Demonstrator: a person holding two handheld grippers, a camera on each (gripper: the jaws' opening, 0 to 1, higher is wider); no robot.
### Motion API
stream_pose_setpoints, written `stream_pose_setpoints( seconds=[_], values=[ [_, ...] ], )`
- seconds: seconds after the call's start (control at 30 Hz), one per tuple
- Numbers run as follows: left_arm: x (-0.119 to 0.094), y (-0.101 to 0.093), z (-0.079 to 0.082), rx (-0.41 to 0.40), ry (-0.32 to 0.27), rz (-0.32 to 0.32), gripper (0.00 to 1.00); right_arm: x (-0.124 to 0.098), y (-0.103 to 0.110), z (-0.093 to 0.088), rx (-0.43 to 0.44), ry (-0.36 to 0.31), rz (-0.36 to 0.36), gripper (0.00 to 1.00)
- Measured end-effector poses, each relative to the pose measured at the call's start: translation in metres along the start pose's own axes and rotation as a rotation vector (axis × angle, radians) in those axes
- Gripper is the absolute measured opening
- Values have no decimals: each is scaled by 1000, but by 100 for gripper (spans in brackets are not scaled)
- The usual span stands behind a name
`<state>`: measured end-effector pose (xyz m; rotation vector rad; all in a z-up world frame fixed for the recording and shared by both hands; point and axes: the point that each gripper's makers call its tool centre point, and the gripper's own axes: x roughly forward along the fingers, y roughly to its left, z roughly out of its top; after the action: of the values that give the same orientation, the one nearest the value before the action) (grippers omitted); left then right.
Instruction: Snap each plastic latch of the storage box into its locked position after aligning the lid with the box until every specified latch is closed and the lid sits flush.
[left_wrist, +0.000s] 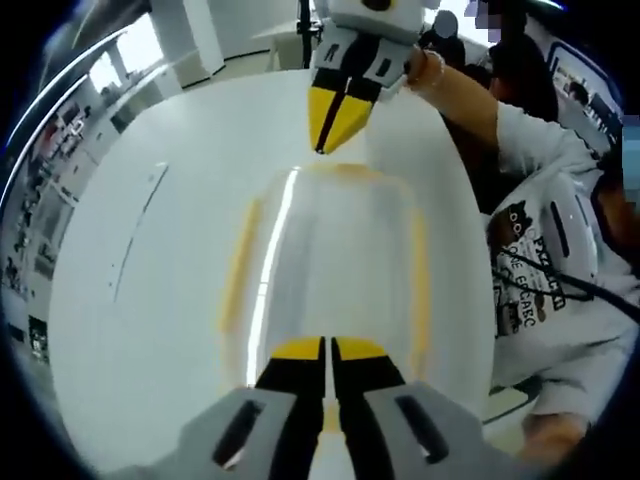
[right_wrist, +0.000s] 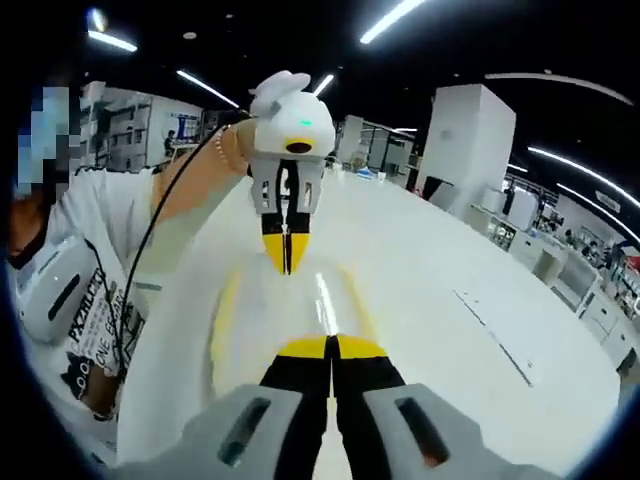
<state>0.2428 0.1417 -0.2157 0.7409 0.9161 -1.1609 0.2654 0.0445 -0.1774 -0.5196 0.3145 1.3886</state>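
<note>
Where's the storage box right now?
The storage box sits on the white table between the two grippers: in the left gripper view its clear lid with yellow edges lies just beyond the left gripper, with the right gripper at its far end.

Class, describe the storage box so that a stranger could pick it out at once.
On the big white table, look between the two grippers that face each other. The storage box lies there, its clear lid edged with yellow strips. Nothing else on the table carries yellow-rimmed clear plastic.

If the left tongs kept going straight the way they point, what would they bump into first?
Probably the box lid right ahead of the left tongs, and beyond it the right tongs at the far edge. Depth is hard to judge.
</note>
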Motion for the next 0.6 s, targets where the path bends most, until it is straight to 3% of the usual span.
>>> stream_pose_setpoints(
  seconds=[0.47, 0.6],
  values=[
    [-6, 5, -13, -38, -76, -2, 0, 45, 19, -4, -30, 335, 124, 0],
    [-9, 7, -16, -44, -107, -5, 0, 54, 20, -5, -54, 399, 140, 0]
  ],
)
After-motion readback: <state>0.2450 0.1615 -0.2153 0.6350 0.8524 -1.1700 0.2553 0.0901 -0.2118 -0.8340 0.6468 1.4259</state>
